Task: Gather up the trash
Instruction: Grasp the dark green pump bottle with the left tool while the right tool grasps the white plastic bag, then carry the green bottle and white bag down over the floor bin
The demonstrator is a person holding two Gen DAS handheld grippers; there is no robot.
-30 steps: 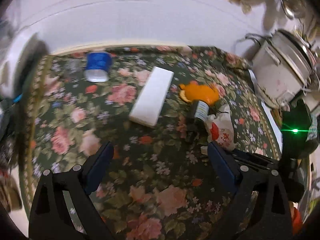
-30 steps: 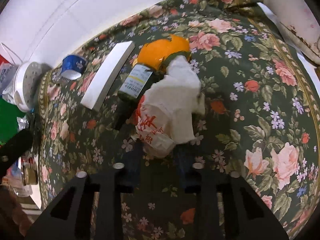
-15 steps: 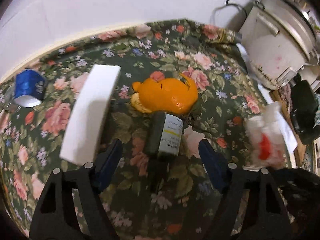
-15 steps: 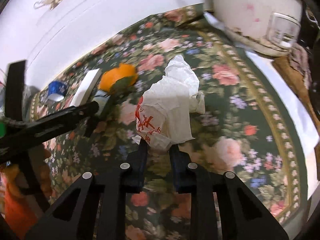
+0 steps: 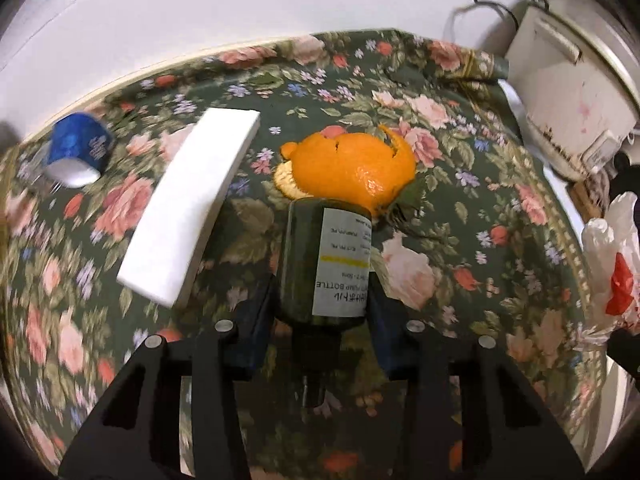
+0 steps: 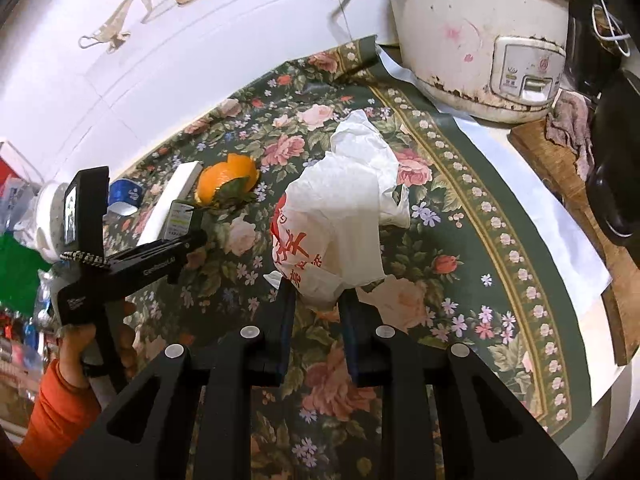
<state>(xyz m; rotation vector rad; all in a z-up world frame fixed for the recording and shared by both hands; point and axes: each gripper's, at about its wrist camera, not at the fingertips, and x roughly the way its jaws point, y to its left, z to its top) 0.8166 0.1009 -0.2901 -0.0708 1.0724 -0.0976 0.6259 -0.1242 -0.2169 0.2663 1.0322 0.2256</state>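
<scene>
I have the right gripper [image 6: 316,300] clamped on the lower edge of the white plastic bag [image 6: 340,216], which hangs lifted above the floral tablecloth [image 6: 472,264]; as far as I can see nothing has gone into it yet, though its inside is hidden from me. My left gripper [image 5: 320,300] has just been closing around the dark green bottle [image 5: 326,264] lying on its side, and both pads now sit against its flanks near the shoulder, so I read that as a grip just made, with the bottle on the cloth and not yet raised. Its base touches the orange peel [image 5: 352,168] just behind it. To the left lie a white foam block [image 5: 192,208] and, farther off near the cloth's edge, a blue cup [image 5: 78,148] on its side. So my judgement is that collecting has barely begun: the bag is in hand, the bottle is the first piece taken, and the peel, block and cup are left. The rice cooker [image 6: 480,36] at the back is no concern of mine.
</scene>
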